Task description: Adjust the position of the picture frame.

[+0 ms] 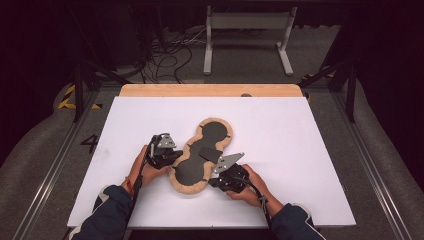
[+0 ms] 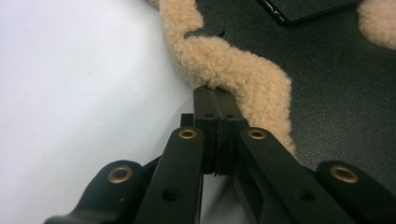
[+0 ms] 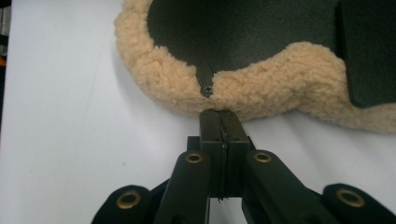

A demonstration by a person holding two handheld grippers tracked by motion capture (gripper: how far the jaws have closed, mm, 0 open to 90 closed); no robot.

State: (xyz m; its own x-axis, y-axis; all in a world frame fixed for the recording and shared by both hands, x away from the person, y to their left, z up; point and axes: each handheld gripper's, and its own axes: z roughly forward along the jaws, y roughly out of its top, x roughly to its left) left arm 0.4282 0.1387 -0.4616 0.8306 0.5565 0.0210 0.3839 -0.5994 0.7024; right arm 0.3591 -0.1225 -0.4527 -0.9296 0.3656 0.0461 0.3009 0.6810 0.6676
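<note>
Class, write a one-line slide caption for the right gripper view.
Right claw, jaws together, touching the fleece edge of a black pad on a white table.

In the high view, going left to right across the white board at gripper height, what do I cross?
Bare white board → left gripper, tips at the pad's edge → fleece-edged black pad → right gripper, tips at the pad's near-right edge → bare board again.

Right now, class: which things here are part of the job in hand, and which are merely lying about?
In the job:
- black figure-eight pad with tan fleece edging
- left gripper, shut at the fleece edge
- right gripper, shut at the fleece edge
- white table sheet

Lying about:
- grey metal stand
- floor cables
</note>
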